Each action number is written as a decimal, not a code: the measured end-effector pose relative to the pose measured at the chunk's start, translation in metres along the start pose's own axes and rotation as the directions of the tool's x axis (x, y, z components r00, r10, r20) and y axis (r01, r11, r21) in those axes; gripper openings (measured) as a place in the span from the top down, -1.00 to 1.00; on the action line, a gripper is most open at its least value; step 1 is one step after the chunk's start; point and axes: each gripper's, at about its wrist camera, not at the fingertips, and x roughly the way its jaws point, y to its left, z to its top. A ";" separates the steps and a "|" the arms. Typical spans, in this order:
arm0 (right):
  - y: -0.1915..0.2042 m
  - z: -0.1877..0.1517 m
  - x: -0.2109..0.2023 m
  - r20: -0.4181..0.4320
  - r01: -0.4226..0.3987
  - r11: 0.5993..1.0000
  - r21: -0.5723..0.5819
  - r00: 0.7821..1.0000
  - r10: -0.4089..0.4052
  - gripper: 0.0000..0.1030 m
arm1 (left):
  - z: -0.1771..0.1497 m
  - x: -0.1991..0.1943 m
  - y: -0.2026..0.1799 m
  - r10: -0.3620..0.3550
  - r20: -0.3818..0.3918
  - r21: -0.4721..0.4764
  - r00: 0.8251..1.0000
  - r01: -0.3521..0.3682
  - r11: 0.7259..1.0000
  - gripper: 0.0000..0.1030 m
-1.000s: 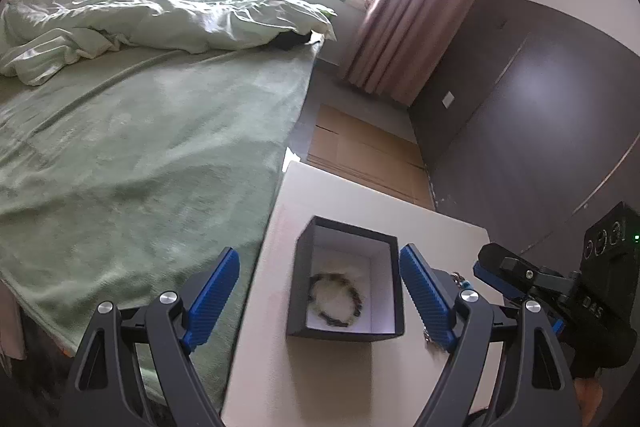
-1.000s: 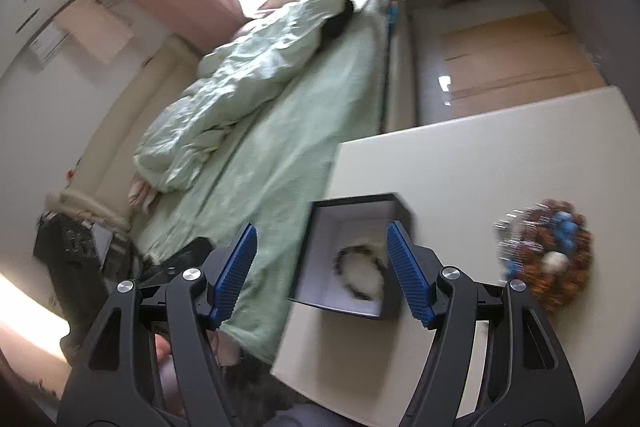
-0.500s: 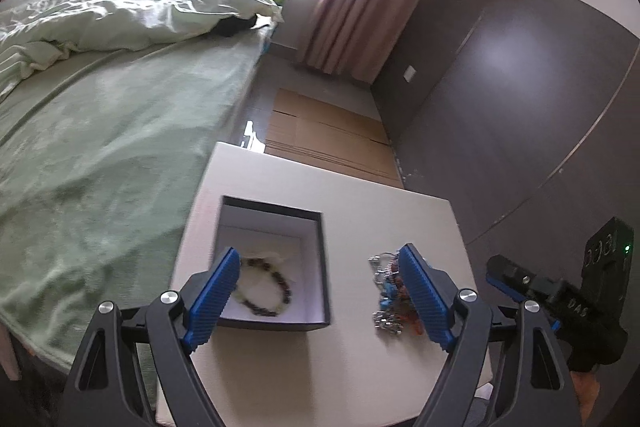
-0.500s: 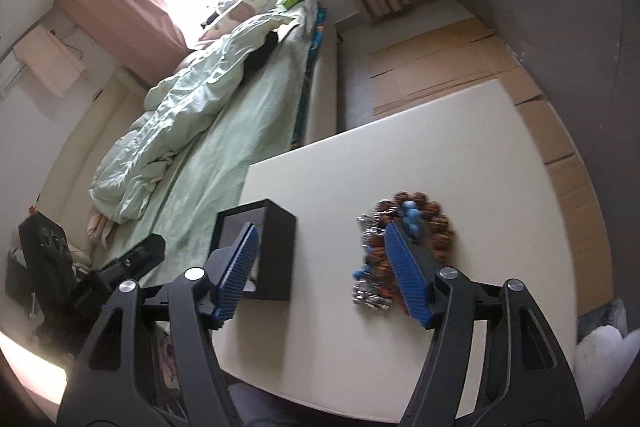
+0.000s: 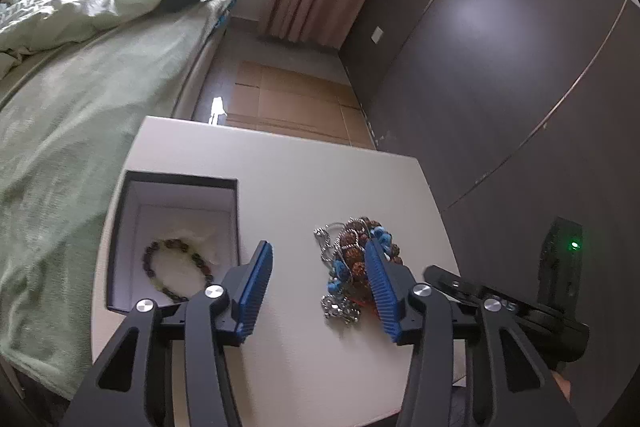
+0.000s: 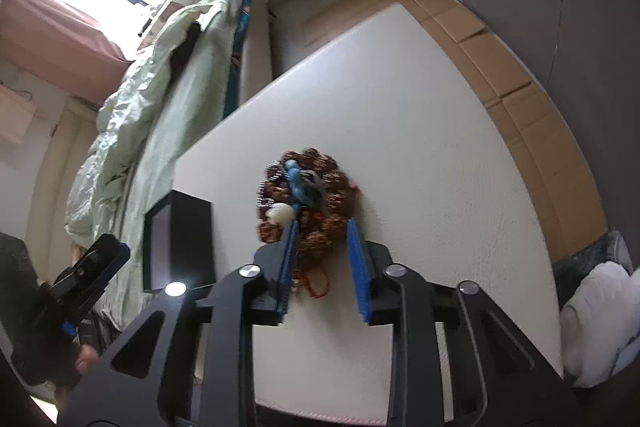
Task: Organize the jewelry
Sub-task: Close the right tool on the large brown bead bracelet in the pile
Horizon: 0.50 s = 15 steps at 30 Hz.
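Observation:
A pile of jewelry (image 5: 352, 263) with brown beads, blue beads and silver chain lies on the white table (image 5: 304, 179). A black box (image 5: 132, 203) with white lining holds a dark bead bracelet (image 5: 176, 271). My left gripper (image 5: 318, 287) is open above the table between box and pile, its right finger over the pile's edge. In the right wrist view my right gripper (image 6: 322, 263) is part-open, its fingers straddling the near side of the pile (image 6: 316, 195). The box (image 6: 180, 239) stands left of it.
A bed with green bedding (image 5: 80, 67) lies along the table's left side. A dark wardrobe (image 5: 500, 67) stands at the right, with cardboard on the floor (image 5: 288, 99) beyond the table. A white cushion (image 6: 600, 315) lies by the table's right edge.
Both grippers have swung from the box toward the jewelry pile. The right gripper has come down around the pile and its fingers have narrowed. The left gripper's fingers have narrowed too.

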 end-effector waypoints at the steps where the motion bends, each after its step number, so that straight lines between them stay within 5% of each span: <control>1: -0.001 0.000 0.005 -0.005 0.007 1.000 0.003 1.000 -0.007 0.61 | -0.001 0.003 -0.002 0.000 -0.005 0.004 1.000 0.000 1.000 0.16; 15: 0.021 0.017 0.052 0.002 0.181 0.975 -0.125 0.983 -0.183 0.63 | 0.006 0.044 -0.008 0.000 -0.056 0.014 0.998 0.000 1.000 0.27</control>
